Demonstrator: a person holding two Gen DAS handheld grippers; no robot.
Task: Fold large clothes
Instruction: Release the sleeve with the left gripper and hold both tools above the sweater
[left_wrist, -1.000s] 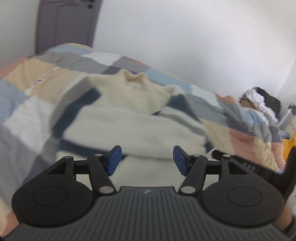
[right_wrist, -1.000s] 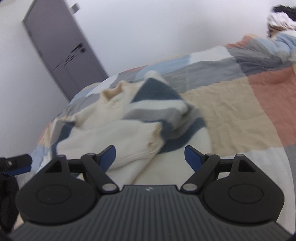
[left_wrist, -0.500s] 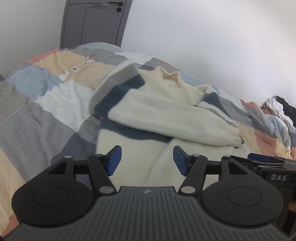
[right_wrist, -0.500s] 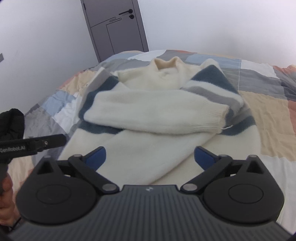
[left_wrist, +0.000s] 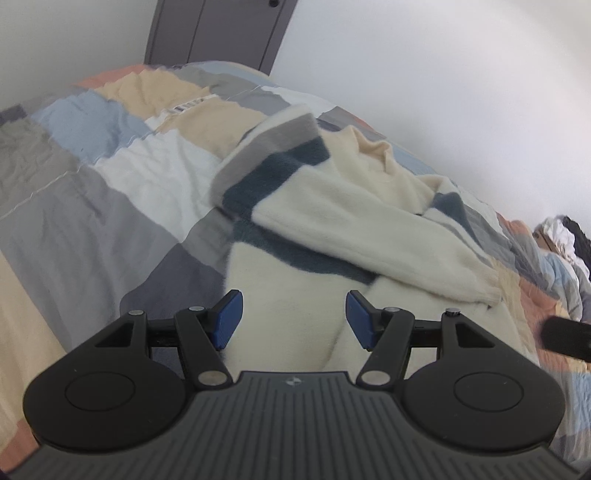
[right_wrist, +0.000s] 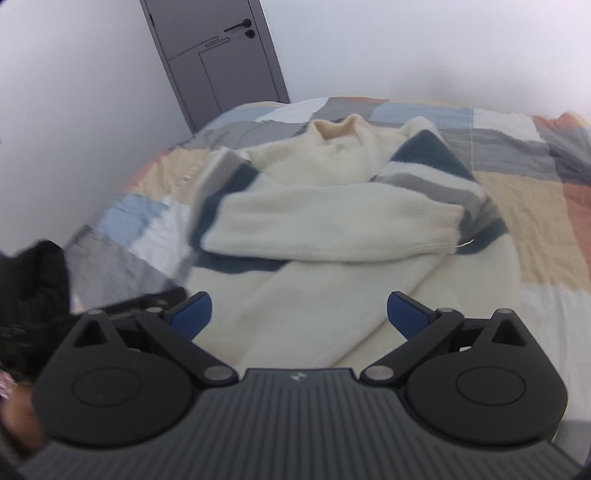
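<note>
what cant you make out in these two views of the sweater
- Sweater hem: hidden below the right tongs body in the right wrist view, and below the left tongs in the left wrist view.
- Pile of clothes: at the right edge of the left view, too small to identify.
- Dark shape: blurred, left edge, right view.

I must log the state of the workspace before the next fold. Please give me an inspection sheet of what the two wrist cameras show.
Surface: patchwork quilt in grey, blue, beige and orange squares covers the bed, a little wrinkled.
Job's things: cream knitted sweater with navy and grey stripes lies flat, both sleeves folded across its front, collar at the far end.
Clutter: heap of white and dark clothes at the far end of the bed.
Grippers: left gripper open, holding nothing; right gripper open, holding nothing; both over the near hem.
Cables: nothing seen.
Surroundings: grey door with black handle, white walls.
</note>
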